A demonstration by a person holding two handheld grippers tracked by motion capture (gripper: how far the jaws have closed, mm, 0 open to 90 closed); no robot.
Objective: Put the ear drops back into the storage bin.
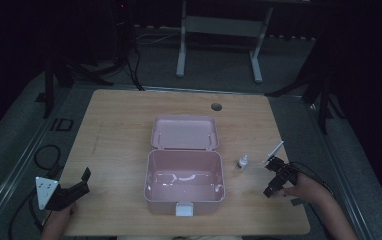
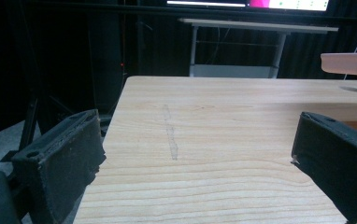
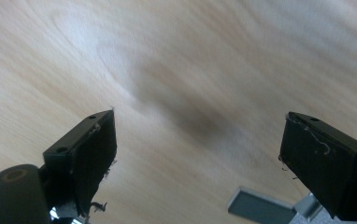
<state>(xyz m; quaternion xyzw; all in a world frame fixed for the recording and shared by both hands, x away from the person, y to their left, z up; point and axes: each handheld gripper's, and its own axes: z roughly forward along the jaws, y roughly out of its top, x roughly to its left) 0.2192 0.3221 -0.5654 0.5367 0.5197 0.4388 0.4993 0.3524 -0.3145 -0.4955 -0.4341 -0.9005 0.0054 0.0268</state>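
Evidently nothing is held yet: the right gripper (image 1: 276,176) hangs agape over bare table (image 1: 119,130), the vial (image 1: 242,162) just beyond its left jaw and the open box (image 1: 184,185) further that way. Best centre the jaws around the vial before squeezing. The left gripper (image 1: 74,190) also gapes, empty.

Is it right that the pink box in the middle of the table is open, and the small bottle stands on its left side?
Not quite. The pink box is open in the middle of the table, but the small bottle stands on its right side, near the right gripper. The high view shows this.
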